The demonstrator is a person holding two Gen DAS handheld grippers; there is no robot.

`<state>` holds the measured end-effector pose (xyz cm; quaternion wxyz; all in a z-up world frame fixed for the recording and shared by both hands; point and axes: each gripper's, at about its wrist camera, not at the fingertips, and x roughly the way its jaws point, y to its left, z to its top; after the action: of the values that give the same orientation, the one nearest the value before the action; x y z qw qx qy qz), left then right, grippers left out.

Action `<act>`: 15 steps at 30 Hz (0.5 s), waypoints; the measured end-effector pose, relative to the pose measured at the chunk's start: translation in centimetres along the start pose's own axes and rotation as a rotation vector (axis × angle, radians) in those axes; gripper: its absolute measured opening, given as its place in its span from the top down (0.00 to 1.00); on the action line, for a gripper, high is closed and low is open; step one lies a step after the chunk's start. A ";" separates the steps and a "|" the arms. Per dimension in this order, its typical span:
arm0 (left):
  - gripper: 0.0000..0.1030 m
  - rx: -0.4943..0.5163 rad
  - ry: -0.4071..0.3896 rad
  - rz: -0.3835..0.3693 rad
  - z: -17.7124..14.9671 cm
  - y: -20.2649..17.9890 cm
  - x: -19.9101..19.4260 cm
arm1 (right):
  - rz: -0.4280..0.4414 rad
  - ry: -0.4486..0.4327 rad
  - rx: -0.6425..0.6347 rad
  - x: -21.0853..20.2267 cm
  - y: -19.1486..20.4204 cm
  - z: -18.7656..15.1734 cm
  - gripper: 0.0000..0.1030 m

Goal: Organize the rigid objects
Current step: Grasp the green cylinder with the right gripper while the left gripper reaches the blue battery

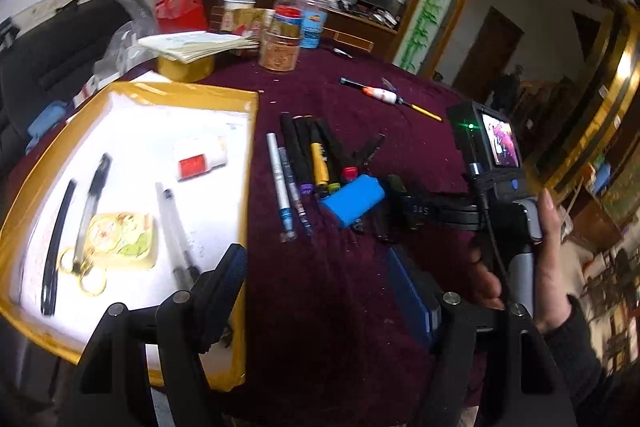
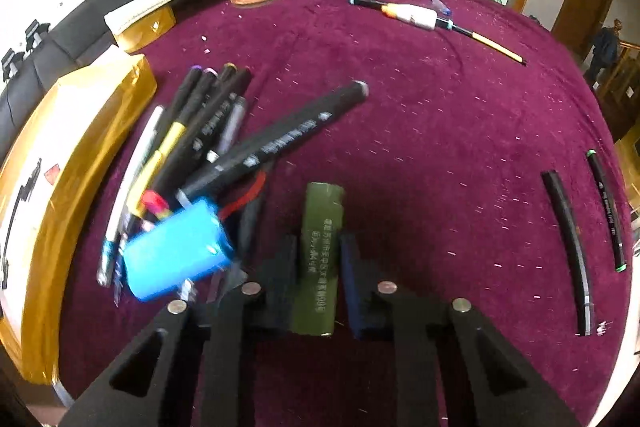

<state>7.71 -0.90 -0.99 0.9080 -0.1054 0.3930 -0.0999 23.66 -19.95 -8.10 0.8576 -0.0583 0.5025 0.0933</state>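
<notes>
1. Tray (image 1: 132,99) with the gold rim and white floor is the biggest item on the maroon cloth (image 2: 400,131) and, I judge, the place where sorted things go; it already holds two dark pens (image 1: 94,187), a clear pen (image 1: 172,223), a small yellow tin (image 1: 120,235) and a white-and-red eraser-like block (image 1: 202,157).
2. Marker cluster (image 2: 200,131) lies just beside the tray's right rim, loosely fanned, likely gathered there for sorting; white print runs along the barrels but is too blurred to read.
3. Blue block (image 2: 176,251) rests on the near end of that cluster, with red wire showing behind it.
4. Olive-green cylinder (image 2: 320,251), further right of the tray past the cluster, sits between the right gripper (image 2: 320,247) jaws, which have narrowed onto it; its white lettering is not legible.
5. Left gripper (image 1: 320,279) hangs near the tray's near corner, jaws wide apart and holding nothing.
</notes>
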 end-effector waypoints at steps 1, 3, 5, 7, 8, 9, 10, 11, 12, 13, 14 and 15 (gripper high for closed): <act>0.27 0.014 0.009 -0.014 0.3 -0.3 0.3 | -0.016 -0.001 -0.016 -0.1 -0.6 -0.1 0.80; 0.22 0.066 0.035 -0.053 1.3 -1.4 1.5 | -0.061 -0.012 -0.046 -0.1 -2.2 -0.2 0.80; 0.21 0.114 0.056 -0.064 2.2 -2.5 2.9 | -0.044 -0.037 -0.046 -0.1 -3.5 -0.2 0.80; 0.21 0.159 0.095 -0.061 3.5 -3.5 5.0 | 0.007 -0.089 -0.053 0.0 -4.4 -0.6 0.80; 0.21 0.176 0.112 -0.063 3.9 -3.9 6.0 | 0.021 -0.110 -0.048 0.1 -4.6 -0.8 0.80; 0.21 0.202 0.140 -0.062 4.6 -4.3 7.5 | 0.029 -0.121 -0.039 0.1 -4.7 -0.8 0.80; 0.21 0.219 0.168 -0.052 5.0 -4.6 8.6 | 0.031 -0.120 -0.032 0.1 -4.7 -0.8 0.80; 0.21 0.226 0.184 -0.039 5.2 -4.6 9.3 | 0.031 -0.119 -0.029 0.1 -4.7 -0.7 0.80; 0.21 0.234 0.204 -0.019 5.6 -4.6 10.4 | 0.032 -0.120 -0.032 0.1 -4.7 -0.7 0.80; 0.21 0.244 0.217 -0.015 5.6 -4.8 11.1 | 0.034 -0.118 -0.033 0.1 -4.7 -0.7 0.80; 0.21 0.253 0.231 -0.012 5.7 -4.9 11.8 | 0.041 -0.112 -0.026 0.1 -4.9 -0.7 0.80; 0.21 0.253 0.252 -0.003 5.8 -4.9 12.6 | 0.047 -0.108 -0.016 0.0 -4.9 -0.6 0.80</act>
<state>19.94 -8.31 -4.57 0.8575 0.0225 0.4877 -0.1622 24.24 -24.88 -8.40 0.8805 -0.0484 0.4559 0.1203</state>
